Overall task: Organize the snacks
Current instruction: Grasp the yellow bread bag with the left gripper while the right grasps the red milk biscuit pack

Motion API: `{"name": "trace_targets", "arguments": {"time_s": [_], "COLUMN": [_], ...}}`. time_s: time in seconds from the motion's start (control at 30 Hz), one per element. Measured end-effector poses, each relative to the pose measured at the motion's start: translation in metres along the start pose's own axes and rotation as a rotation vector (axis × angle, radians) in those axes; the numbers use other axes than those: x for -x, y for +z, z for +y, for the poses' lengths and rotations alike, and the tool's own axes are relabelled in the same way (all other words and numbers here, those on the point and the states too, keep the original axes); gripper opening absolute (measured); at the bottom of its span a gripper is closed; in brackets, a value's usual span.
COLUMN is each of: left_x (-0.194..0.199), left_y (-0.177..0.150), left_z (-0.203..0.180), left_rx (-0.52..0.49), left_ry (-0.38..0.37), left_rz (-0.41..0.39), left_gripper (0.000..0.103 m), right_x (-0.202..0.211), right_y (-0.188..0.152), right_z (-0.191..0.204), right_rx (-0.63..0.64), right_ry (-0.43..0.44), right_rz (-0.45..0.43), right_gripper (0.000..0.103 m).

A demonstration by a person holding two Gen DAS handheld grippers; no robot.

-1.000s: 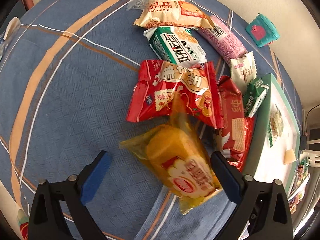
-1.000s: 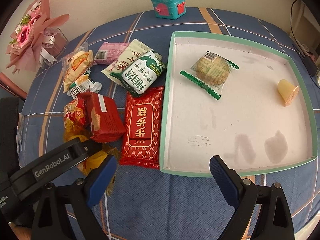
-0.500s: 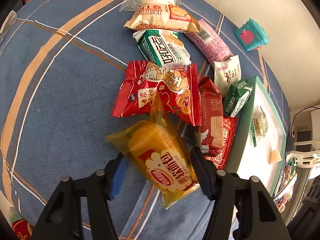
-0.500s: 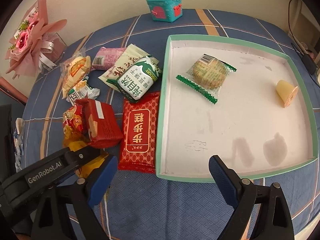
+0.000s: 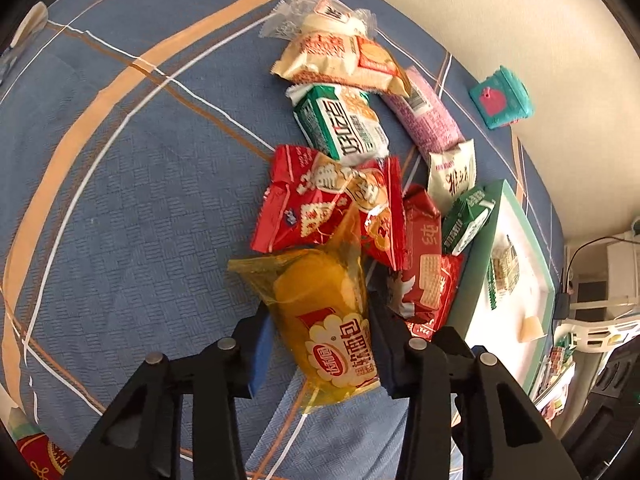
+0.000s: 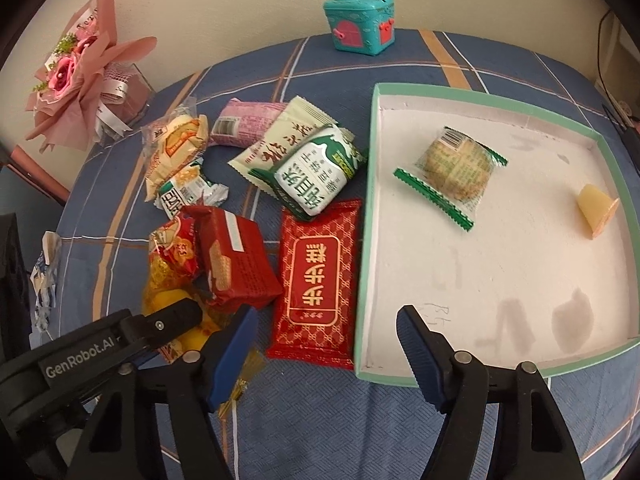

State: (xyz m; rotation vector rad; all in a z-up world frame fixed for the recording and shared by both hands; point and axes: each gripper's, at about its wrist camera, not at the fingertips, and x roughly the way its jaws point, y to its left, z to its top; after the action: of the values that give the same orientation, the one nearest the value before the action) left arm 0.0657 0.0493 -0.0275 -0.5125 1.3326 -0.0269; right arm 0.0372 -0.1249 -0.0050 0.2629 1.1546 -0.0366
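1. The left gripper (image 5: pixel 320 354) has its jaws clenched on the yellow bread packet (image 5: pixel 324 320); they have just been closing, and the blue pads now press its two sides. The packet's far, crimped end leans against the red snack bag (image 5: pixel 320 204) behind it.
2. The right gripper (image 6: pixel 326 354) hangs with its jaws released, above the near edge of the tray (image 6: pixel 370 208) and the blue checked tabletop (image 6: pixel 320 420). They have just been closing part-way, with nothing between them.
3. Just left of the tray lies the flat red cake packet (image 6: pixel 316 280), and left of that a red wafer packet (image 6: pixel 236 260), tilted.
4. Farther back, a green-and-white packet (image 6: pixel 316 176) lies on top of a cream packet (image 6: pixel 280 144), both just beside the tray's left wall.
5. Behind them are a pink packet (image 6: pixel 244 122), a swiss-roll packet (image 6: pixel 176 148) and a small green-lettered packet (image 6: pixel 184 196).
6. Inside the tray, a round pastry in a green-edged wrapper (image 6: pixel 456 168) lies toward the back, with a jelly cup (image 6: pixel 598 210) on its side near the right wall.
7. At the tabletop's far edge stands a teal toy chest (image 6: pixel 360 22); a pink bouquet (image 6: pixel 76 76) lies at the far left.
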Motion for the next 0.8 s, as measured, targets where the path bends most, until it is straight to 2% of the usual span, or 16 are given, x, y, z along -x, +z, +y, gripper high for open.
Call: {"name": "trace_targets", "arguments": {"time_s": [0.4,0.77,0.8], "left_x": [0.038,0.040,0.040], "left_y": [0.022,0.030,0.030], "left_z": [0.030,0.048,0.049], "left_rx": [0.055,0.101,0.101], "left_ry": [-0.005,0.041,0.040], "left_rz": [-0.103,-0.121,-0.119], "left_gripper": [0.042,0.042,0.042], "right_x": [-0.002,-0.034,-0.036], "right_y": [0.014,0.017,0.018], "right_z": [0.034,0.063,0.063], "right_rx": [0.080,0.169,0.169], "right_ry": [0.061,0.020,0.021], "right_rz": [-0.065,-0.014,-0.012], "right_gripper": [0.066,0.053,0.049]}}
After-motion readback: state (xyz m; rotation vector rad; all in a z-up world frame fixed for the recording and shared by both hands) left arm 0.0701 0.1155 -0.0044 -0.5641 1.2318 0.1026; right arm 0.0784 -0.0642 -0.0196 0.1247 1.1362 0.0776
